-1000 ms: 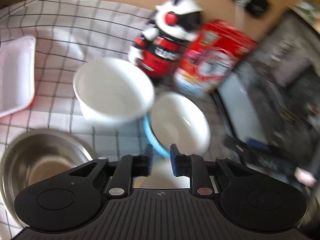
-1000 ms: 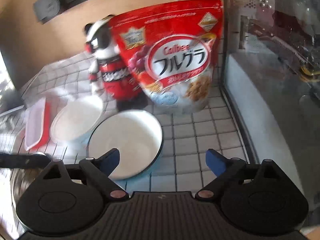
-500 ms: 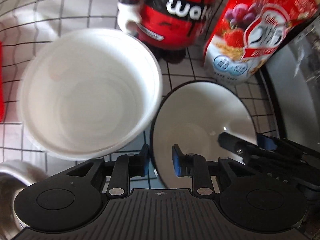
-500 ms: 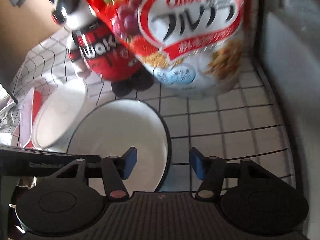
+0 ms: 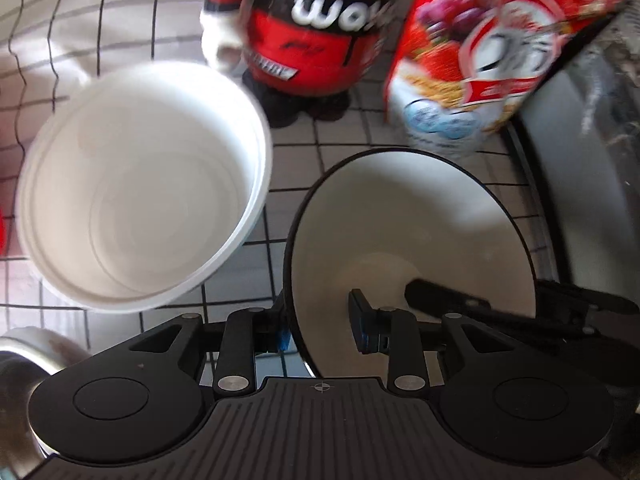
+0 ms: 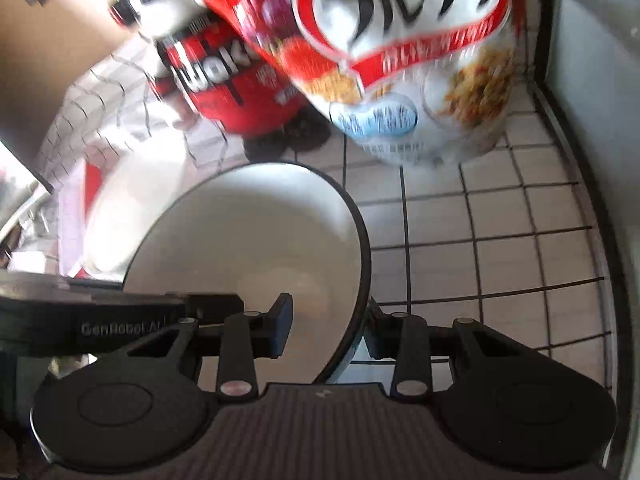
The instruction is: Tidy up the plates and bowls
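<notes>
White enamel bowl, dark-rimmed, blue outside (image 5: 408, 224), on tiled tabletop (image 6: 500, 248): rim straddled on opposite sides by both grippers. Left gripper (image 5: 320, 322) and right gripper (image 6: 326, 326) fingers part-open around rim, not clamped. White plastic bowl (image 5: 140, 184) just left.

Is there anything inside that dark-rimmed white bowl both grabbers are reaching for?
No food. One finger of the left gripper and one of the right gripper reach into the dark-rimmed bowl. They hide part of its floor.

bright daylight | glare on white bowls (image 5: 140, 184) | motion blur | edges bent, perhaps fisheye
</notes>
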A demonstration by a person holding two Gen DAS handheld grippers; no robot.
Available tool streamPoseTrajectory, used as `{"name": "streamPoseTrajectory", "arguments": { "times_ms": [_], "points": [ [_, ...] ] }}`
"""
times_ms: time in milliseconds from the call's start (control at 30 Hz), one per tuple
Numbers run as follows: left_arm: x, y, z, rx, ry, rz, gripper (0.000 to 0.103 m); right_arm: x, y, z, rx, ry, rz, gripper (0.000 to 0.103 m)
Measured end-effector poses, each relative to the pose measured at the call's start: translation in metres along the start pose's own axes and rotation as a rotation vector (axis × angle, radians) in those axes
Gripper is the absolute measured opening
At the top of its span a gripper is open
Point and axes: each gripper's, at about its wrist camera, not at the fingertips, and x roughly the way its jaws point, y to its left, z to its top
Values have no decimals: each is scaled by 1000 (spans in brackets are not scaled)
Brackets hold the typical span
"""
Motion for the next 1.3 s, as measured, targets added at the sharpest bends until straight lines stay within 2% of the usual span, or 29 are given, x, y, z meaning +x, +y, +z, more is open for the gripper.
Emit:
{"name": "streamPoseTrajectory", "arguments": {
  "times_ms": [167,300,400,567,800,1033,1300],
  "points": [
    [-51,1,-9,40,-32,-50,32,-50,22,-3,-22,-67,9,36],
    [-87,3,-28,94,-50,-86,33,-78,36,-15,-17,-71,34,36],
    [-101,12,-50,88,-44,-125,33,-95,44,-36,-33,-68,37,36],
    [-95,15,-95,112,-11,-96,33,-98,60,-77,-77,-5,38,36],
    [-69,28,-123,106,34,-80,31,-63,60,-110,-51,98,19,36],
    [-62,28,-124,120,28,-75,21,-56,57,-113,-44,79,-8,36],
    [-66,28,-126,148,75,-97,27,-51,62,-108,-81,103,-35,36]
  ]
}}
